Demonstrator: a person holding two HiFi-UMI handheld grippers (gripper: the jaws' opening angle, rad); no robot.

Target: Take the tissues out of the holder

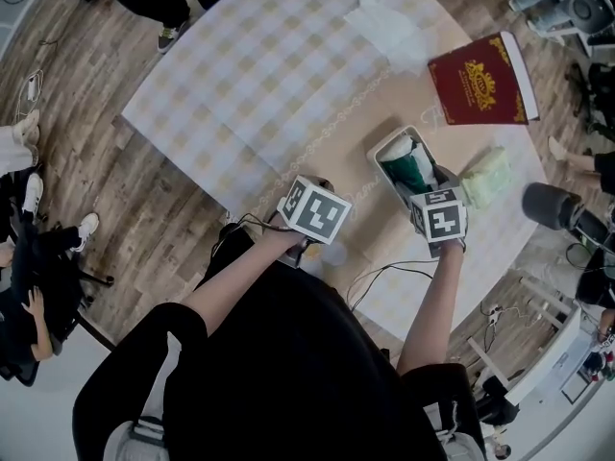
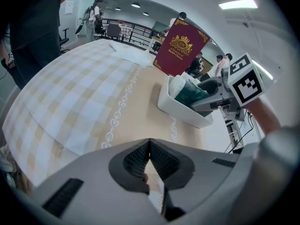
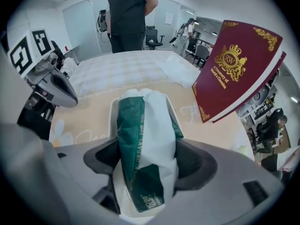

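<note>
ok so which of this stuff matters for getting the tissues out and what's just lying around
For the job: tissue pack; white holder it stands in; right gripper, jaws either side of the pack.
Lying about: red book; pale green bundle; white crumpled sheet at the far edge; left gripper, shut and empty.

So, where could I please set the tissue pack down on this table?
The checked cloth left of the holder is bare, up to the crumpled white sheet. Crowded: between holder, red book and the pale green bundle.
</note>
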